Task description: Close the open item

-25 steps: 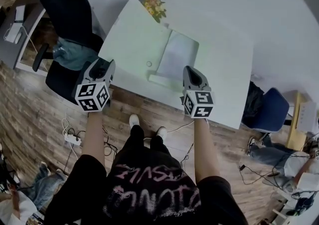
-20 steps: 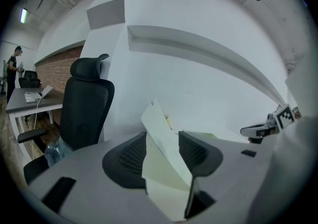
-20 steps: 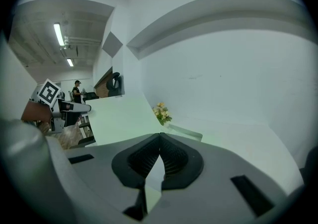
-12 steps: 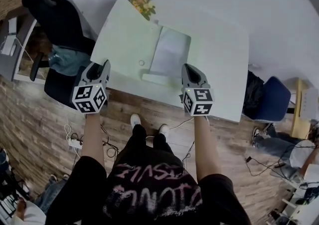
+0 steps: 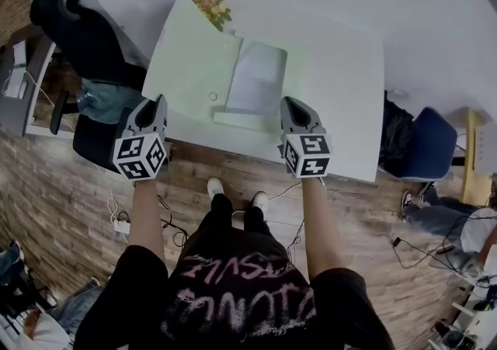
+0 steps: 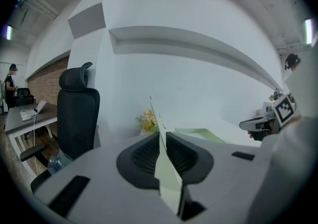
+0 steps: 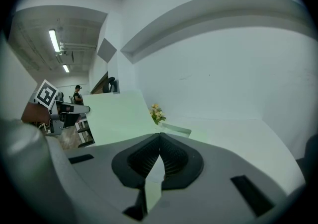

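Observation:
An open pale green box stands on the white table [image 5: 342, 108]. Its lid [image 5: 194, 53] is raised at the left, above the shallow base [image 5: 256, 81]. In the left gripper view the lid [image 6: 153, 106] shows edge-on and runs straight into the jaw gap. My left gripper [image 5: 159, 100] [image 6: 162, 133] is at the lid's near corner, its jaws closing with the lid's edge between the pads. My right gripper [image 5: 289, 102] [image 7: 159, 136] hovers at the table's near edge with its pads touching and nothing held. From there the lid [image 7: 114, 113] rises at the left and the base [image 7: 174, 129] lies ahead.
A bunch of yellow flowers [image 5: 208, 1] sits at the table's far corner behind the box. A black office chair [image 5: 74, 19] stands to the left, a blue chair [image 5: 423, 150] to the right. Cables lie on the wooden floor. A person [image 6: 10, 81] stands far off at a desk.
The head view has drifted, so the table sits a little higher and further left. Both grippers stay at the near edge, and the left one now reaches the lid's corner.

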A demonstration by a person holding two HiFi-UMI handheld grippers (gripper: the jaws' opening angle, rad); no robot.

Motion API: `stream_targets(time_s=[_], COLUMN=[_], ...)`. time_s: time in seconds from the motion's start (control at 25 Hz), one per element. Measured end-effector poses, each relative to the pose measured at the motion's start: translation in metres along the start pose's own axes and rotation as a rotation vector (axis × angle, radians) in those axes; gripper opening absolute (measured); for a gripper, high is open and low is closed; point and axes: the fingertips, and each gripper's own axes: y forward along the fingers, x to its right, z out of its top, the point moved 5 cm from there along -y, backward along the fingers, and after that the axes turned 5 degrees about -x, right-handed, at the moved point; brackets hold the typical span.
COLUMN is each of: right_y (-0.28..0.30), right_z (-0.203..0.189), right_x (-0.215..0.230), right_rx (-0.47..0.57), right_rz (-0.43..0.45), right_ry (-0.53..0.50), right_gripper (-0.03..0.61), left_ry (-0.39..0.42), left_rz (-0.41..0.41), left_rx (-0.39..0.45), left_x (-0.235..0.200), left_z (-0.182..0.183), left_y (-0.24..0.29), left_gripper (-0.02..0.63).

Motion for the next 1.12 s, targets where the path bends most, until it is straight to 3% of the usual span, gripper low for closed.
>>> stream_targets(time_s=[0.84, 1.12], right_y=[-0.044, -0.063], right_z=[-0.021, -0.032], right_x=[0.029, 0.046], right_rx=[0.033, 0.028], right_rz=[-0.036, -0.067], right_ry=[0.072, 0.087], right_gripper=[0.011, 0.011], left_ry=[0.113, 0.184], left_rz=[-0.132, -0.185], left_rx=[0.018, 0.0], left_x=[0.084, 0.119], left_z=[0.013, 0.008], left_y=[-0.002, 0.003], left_gripper=[0.041, 0.055])
